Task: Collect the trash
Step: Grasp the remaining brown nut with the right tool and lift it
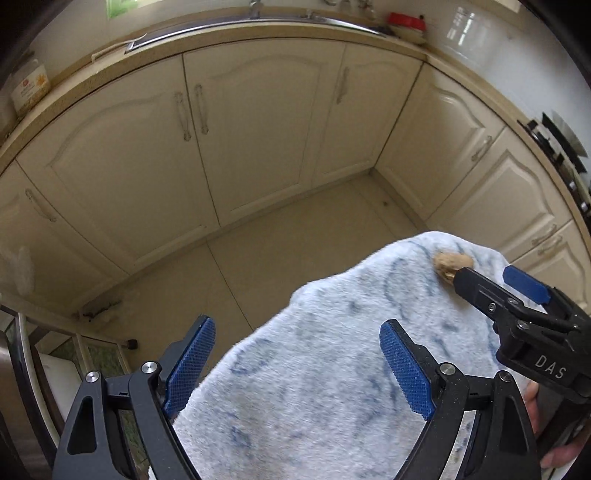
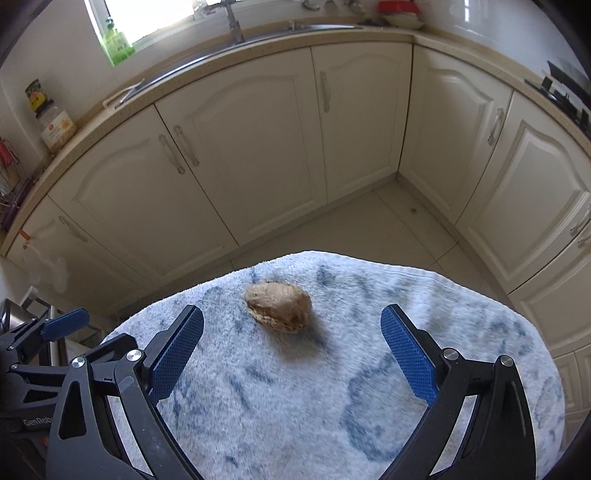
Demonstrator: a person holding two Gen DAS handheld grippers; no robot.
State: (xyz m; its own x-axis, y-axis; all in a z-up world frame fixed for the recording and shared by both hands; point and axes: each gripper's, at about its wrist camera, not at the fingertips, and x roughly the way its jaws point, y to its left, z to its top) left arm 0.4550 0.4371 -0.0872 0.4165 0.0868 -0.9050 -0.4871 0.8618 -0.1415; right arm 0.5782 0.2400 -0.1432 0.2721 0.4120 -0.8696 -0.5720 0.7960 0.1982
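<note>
A brown crumpled lump [image 2: 277, 307] lies on a fluffy white cloth with blue streaks [image 2: 295, 406] that covers a round raised surface. My right gripper [image 2: 292, 313] hovers over the cloth, open wide, and the lump sits just past its fingertips, untouched. In the left wrist view the lump [image 1: 451, 263] is partly hidden behind a finger of the right gripper [image 1: 485, 275]. My left gripper [image 1: 297, 328] is open over the left edge of the cloth [image 1: 332, 369] with nothing between its fingers. It also shows at the left edge of the right wrist view as the left gripper [image 2: 48, 332].
Cream cabinets [image 2: 258, 140] wrap around a tiled floor [image 1: 277, 251] below. The counter [image 2: 369, 37] carries a sink, a green bottle [image 2: 116, 40], a jar [image 2: 57, 129] and a red-lidded bowl [image 2: 400, 13]. A stove [image 1: 561, 147] is at the right. A hand [image 1: 535, 406] holds the right gripper.
</note>
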